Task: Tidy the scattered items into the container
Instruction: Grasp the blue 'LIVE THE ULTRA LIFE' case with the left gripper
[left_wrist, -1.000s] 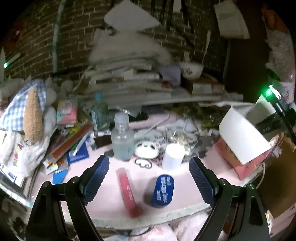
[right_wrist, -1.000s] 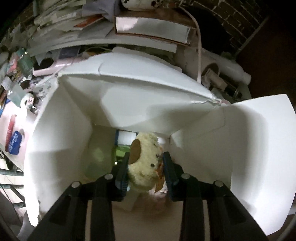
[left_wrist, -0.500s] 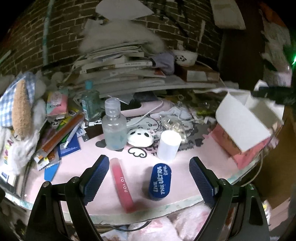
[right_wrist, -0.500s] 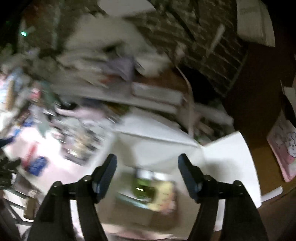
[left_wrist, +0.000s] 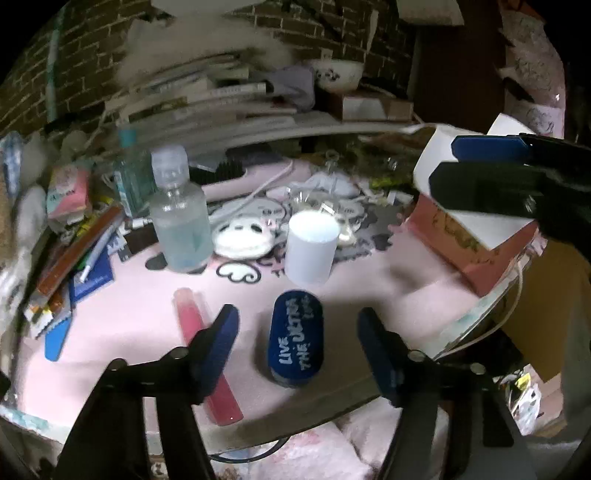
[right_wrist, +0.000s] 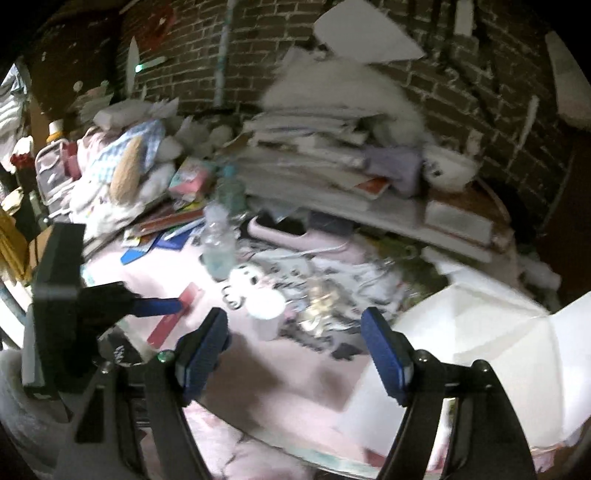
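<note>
The right gripper (right_wrist: 295, 347) has left the box (right_wrist: 480, 332), open and empty (toy delivered). The left gripper (left_wrist: 297, 339), also open, now straddles the blue case (left_wrist: 295, 336).

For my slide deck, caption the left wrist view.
Open left claw straddles a blue oval case on the pink mat, red tube alongside.
</note>
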